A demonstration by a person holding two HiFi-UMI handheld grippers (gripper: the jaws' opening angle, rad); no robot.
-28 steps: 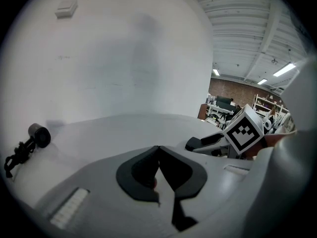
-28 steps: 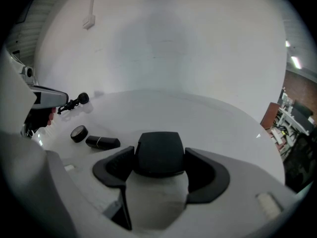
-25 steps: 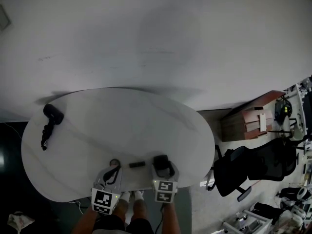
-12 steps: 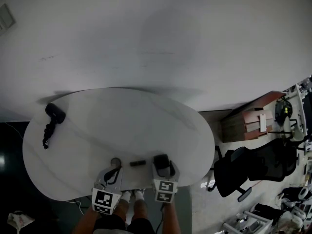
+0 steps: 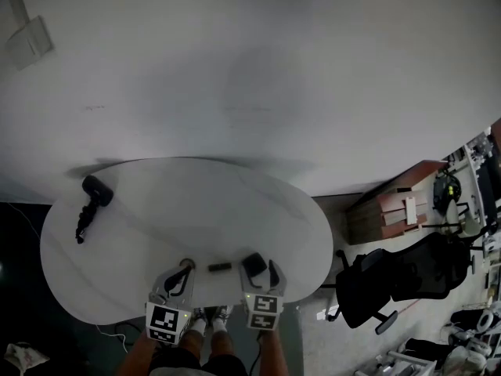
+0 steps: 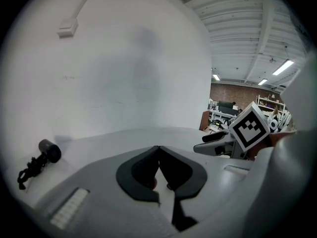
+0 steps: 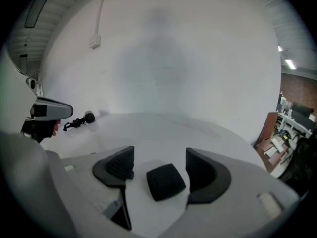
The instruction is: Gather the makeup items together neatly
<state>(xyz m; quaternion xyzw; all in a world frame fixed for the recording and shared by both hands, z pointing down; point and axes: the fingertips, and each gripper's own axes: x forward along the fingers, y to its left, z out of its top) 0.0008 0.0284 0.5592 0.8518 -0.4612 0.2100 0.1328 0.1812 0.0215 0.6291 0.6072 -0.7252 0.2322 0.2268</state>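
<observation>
right gripper view: right tool [image 7: 159,156] released, jaws apart astride black compact [image 7: 166,181] lying at worktop [image 5: 196,202] 6 o'clock edge. left tool [image 6: 158,151] clenched, nothing clear within. risk: off-centre closing could skid compact off near edge; slim stick [image 5: 219,267] beside, at its 9 o'clock.

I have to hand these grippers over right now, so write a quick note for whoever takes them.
Left gripper: shut, nothing seen clamped.
Right gripper: open, jaws either side of the black compact, which lies ungripped on the table.
A small dark stick lies between the grippers; a black corded item sits far left.
Done: compact and stick are near each other.
Left: probably grip the compact, set it beside the stick.
</observation>
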